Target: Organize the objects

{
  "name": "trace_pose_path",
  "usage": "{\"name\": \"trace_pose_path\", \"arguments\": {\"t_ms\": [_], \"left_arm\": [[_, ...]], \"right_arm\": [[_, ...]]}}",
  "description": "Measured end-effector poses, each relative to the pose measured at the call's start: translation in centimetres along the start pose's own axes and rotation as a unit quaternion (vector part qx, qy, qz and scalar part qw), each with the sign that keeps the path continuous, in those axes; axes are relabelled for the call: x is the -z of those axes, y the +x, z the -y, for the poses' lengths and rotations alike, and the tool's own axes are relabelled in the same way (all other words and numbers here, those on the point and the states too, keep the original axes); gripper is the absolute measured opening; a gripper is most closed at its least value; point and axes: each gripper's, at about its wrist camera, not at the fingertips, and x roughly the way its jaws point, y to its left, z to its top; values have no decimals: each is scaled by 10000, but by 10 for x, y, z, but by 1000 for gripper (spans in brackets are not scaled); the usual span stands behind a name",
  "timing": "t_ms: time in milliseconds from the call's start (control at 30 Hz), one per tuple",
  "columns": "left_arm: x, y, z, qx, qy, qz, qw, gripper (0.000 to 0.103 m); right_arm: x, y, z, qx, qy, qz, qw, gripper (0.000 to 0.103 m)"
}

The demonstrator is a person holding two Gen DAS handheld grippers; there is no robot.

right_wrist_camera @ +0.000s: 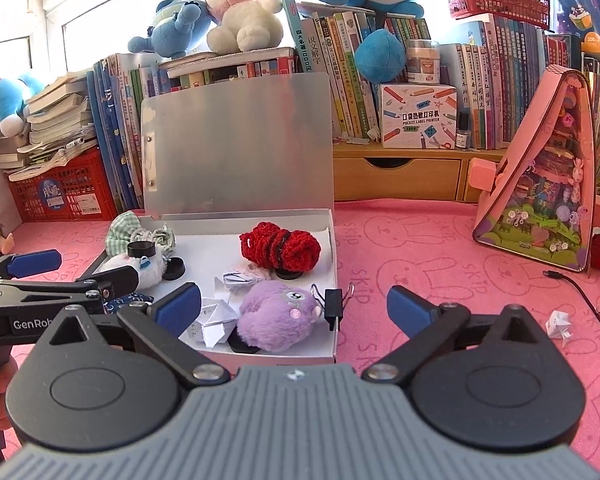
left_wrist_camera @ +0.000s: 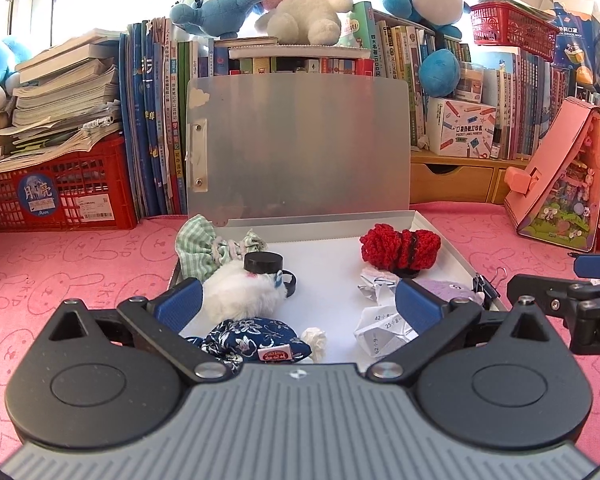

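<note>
A white flat box [left_wrist_camera: 440,236] [right_wrist_camera: 334,248] with its lid propped upright lies on the pink mat. Inside are a red crochet piece [left_wrist_camera: 400,248] [right_wrist_camera: 280,249], a white fluffy toy [left_wrist_camera: 240,292] [right_wrist_camera: 140,270], a black cap [left_wrist_camera: 263,262], green checked cloth [left_wrist_camera: 196,246], a blue floral pouch [left_wrist_camera: 246,338], crumpled paper [left_wrist_camera: 384,330] [right_wrist_camera: 214,316] and a purple plush [right_wrist_camera: 278,314]. A black binder clip [right_wrist_camera: 334,304] sits on the box's right wall. My left gripper [left_wrist_camera: 298,304] is open and empty over the box's near edge. My right gripper [right_wrist_camera: 294,308] is open and empty, straddling the box's right front corner.
Books, plush toys and a red crate [left_wrist_camera: 60,192] line the back. A pink triangular toy house [right_wrist_camera: 540,200] stands at the right. A black cable [right_wrist_camera: 580,292] and paper scraps [right_wrist_camera: 558,324] lie on the mat [right_wrist_camera: 420,240] to the right.
</note>
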Motion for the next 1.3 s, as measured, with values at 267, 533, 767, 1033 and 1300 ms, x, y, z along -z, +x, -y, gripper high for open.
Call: {"name": "trace_pose_path", "arguments": {"t_ms": [267,533,767,1033,1300], "left_arm": [[14,-23,0,-131,65,-53,9999,103],[37,-43,-3,-150,-42,-166,9997,103],[59,-51,-6,-155,-127,-325,9993,103],[85,-59,-6,-212,-70,-471,9986,103],[102,-54,-11,-289,-142,-698,9970,103]], "right_arm": [[13,-22,-8,-76,-191,124,9997,103],[34,-38,-15,-166,-269,117,9994,103],[56,-46,-25,-221,-419,95,9988,103],[80,-44,-29,-213,-368,-72,9991,103],[100,-34,-27,14,-322,-308,9990,103]]}}
